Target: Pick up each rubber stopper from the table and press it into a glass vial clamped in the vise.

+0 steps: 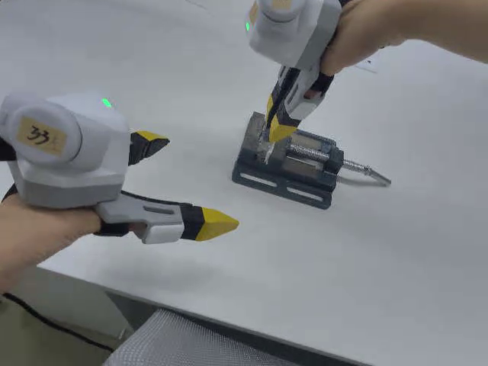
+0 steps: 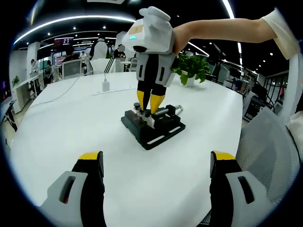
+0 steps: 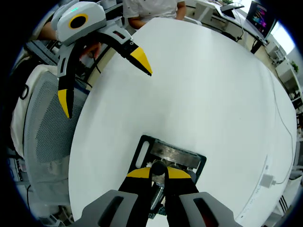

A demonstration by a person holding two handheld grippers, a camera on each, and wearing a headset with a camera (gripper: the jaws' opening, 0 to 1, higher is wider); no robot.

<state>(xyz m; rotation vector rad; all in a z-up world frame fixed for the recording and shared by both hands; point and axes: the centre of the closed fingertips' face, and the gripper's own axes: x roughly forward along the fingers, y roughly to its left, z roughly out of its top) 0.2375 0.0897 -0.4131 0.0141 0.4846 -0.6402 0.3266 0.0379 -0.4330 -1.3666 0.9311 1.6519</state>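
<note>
Stopper (image 3: 158,167) apparently in right gripper (image 3: 158,173)

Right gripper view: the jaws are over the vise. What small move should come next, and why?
Probably press straight down a little. The right gripper seems shut on a dark rubber stopper directly above the vise. It looks aligned, but I cannot tell if it is seated. The left gripper is open and well apart from the vise.

On the table (image 1: 381,267), the vise (image 1: 293,171) sits beneath the right gripper (image 1: 273,126) and its rubber stopper (image 3: 158,168), the left gripper (image 1: 194,181) well left.
</note>
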